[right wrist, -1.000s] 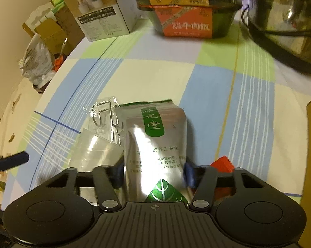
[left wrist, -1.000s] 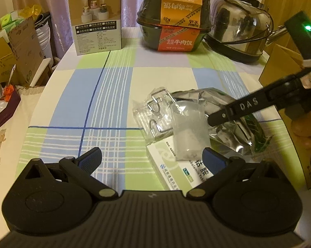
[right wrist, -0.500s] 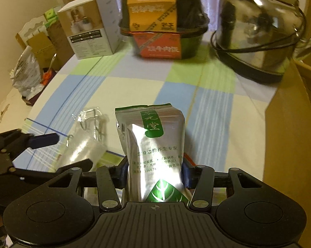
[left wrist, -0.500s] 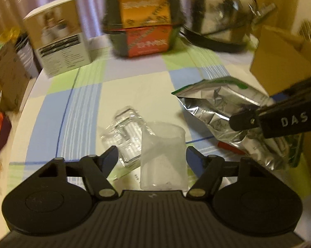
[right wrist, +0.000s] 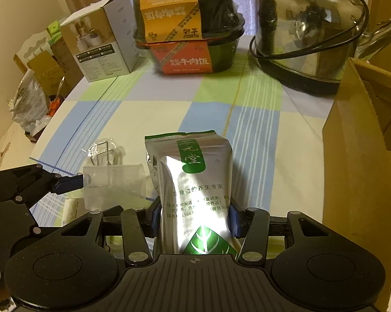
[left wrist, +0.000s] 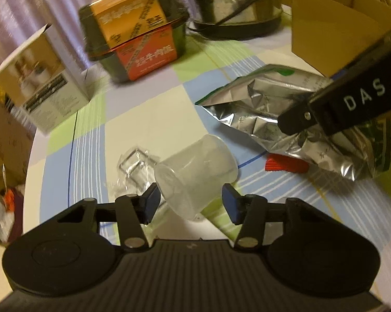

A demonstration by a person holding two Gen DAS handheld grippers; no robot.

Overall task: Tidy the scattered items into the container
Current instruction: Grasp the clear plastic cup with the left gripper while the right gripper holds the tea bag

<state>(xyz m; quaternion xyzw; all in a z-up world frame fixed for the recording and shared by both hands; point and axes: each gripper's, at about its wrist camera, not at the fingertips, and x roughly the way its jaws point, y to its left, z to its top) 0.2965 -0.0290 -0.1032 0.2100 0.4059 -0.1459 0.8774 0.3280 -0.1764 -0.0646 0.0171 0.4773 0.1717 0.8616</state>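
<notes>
My left gripper is shut on a translucent plastic cup, which is tilted and held off the checked tablecloth. The same cup shows in the right wrist view with a blue left fingertip against it. My right gripper is shut on a silver foil pouch with a green label, lifted just right of the cup. The pouch looks crumpled in the left wrist view. An open cardboard box stands at the right. A clear packet of metal hooks, a red item and a white medicine box lie on the cloth.
Along the back of the table stand a white carton, a black food bowl with an orange sleeve and a steel kettle. Bags and boxes crowd the area beyond the table's left edge.
The left gripper went from open around the cup to shut on it, then lifted and tilted it. The right gripper raised the foil pouch and drew back toward the cardboard box.
</notes>
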